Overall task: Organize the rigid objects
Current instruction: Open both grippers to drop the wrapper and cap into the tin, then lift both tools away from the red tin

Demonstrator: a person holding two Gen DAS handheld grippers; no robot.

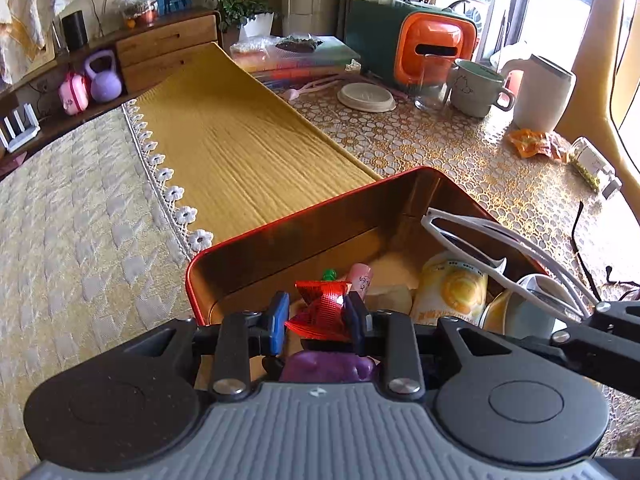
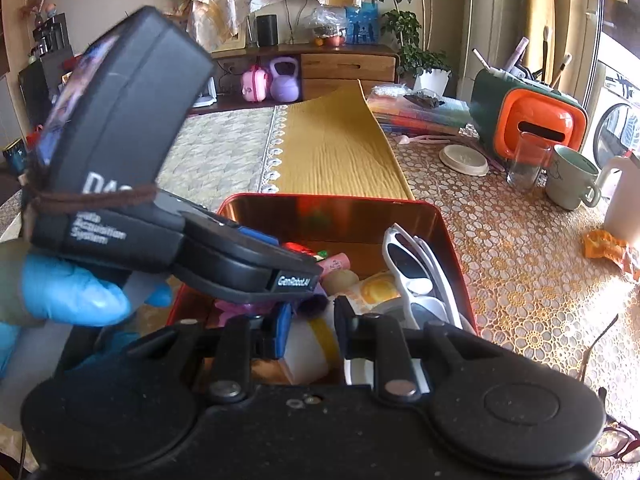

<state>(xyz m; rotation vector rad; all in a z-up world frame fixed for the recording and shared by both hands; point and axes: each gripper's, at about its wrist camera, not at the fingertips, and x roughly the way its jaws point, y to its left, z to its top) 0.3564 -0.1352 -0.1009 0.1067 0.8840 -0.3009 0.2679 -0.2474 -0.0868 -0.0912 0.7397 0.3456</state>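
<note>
Red tin [image 1: 256, 236] holds white sunglasses [image 1: 472, 240] and a yellow packet [image 1: 452, 288]; left gripper [image 1: 318, 314] is clamped on a red ribbon bow [image 1: 320, 312], right gripper [image 2: 310, 324] I can't tell.

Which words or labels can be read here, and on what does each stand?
"GenRobot.AI": on the left gripper, at its tip.
"DA..." and "Data Acquisition System": on its black body; the first is cut off by a cord, the second blurred.
Yellow packet in the tin: print too small to read.
Pink tube: marks unreadable.
</note>
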